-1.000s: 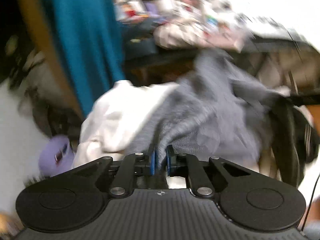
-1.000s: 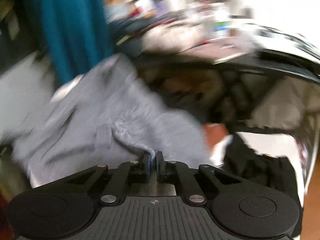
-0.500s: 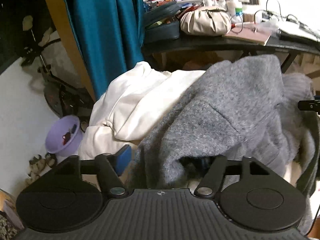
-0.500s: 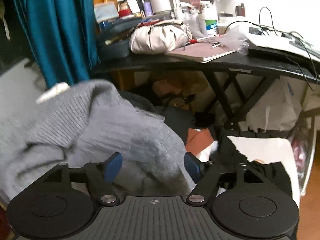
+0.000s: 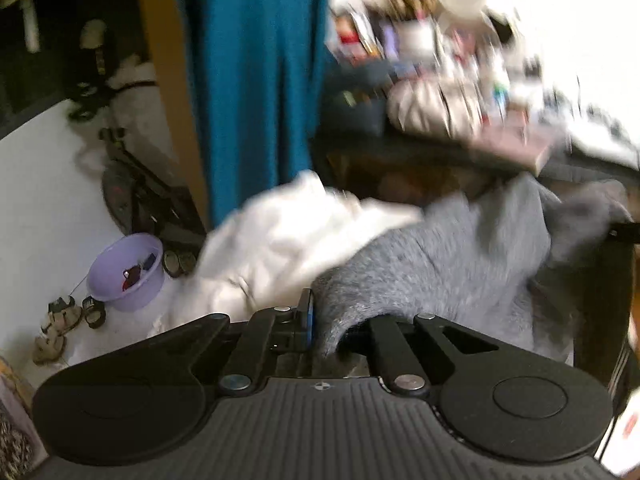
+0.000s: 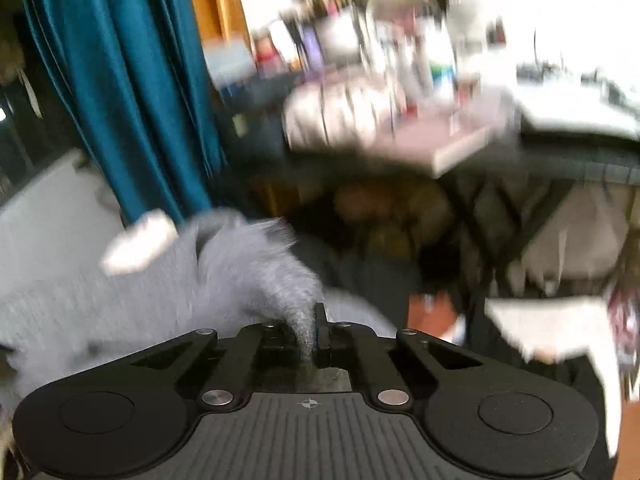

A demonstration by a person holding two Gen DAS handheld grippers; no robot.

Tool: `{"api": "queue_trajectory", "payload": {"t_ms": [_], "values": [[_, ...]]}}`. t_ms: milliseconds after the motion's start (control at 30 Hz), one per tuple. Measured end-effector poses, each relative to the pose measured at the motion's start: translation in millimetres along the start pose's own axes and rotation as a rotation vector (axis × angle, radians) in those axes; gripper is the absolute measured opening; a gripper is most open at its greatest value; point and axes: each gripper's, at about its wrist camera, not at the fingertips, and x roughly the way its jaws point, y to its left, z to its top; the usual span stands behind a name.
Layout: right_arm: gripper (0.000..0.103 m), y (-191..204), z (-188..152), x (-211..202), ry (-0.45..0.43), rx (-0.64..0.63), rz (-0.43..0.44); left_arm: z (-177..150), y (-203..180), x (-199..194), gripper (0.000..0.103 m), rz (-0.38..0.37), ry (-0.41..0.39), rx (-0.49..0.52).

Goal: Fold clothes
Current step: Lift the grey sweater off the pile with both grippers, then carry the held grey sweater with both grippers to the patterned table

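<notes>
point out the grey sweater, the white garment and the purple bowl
grey sweater (image 5: 448, 264), left wrist view, middle of the knit
white garment (image 5: 280, 240), left wrist view, its rumpled middle
purple bowl (image 5: 105, 286), left wrist view, outer wall

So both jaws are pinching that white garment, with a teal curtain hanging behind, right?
Not quite: both grip the grey sweater, not the white garment. The left wrist view shows grey knit in the left gripper; the right wrist view shows it in the right gripper. The teal curtain is there.

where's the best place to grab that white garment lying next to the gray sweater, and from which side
Take the white garment at its raised, bunched edge nearest the teal curtain, coming from the left, curtain side. That edge lies free, while its right side is overlapped by the gray sweater; blur hides finer folds.
</notes>
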Motion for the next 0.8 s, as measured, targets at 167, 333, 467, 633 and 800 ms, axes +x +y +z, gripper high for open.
{"api": "queue_trajectory", "payload": {"t_ms": [167, 333, 467, 633, 800], "values": [[0.004, 21.4, 62.0, -81.1, -0.225, -0.02, 0.054, 34.6, 23.2, -61.5, 0.007, -0.026, -0.191, -0.18], [0.004, 41.2, 114.9, -163.6, -0.42, -0.032, 0.079, 68.6, 35.0, -110.7, 0.007, -0.044, -0.369, -0.195], [0.004, 50.8, 137.7, -223.2, -0.55, -0.041, 0.068, 92.0, 35.2, -142.5, 0.007, -0.099, -0.505, -0.148], [0.004, 47.7, 146.7, -284.2, -0.624, -0.026, -0.018, 113.6, 15.3, -162.5, 0.007, -0.218, -0.61, -0.103], [0.004, 29.7, 132.4, -334.7, -0.629, -0.028, -0.12, 117.3, -26.2, -169.8, 0.007, -0.322, -0.637, -0.065]]}}
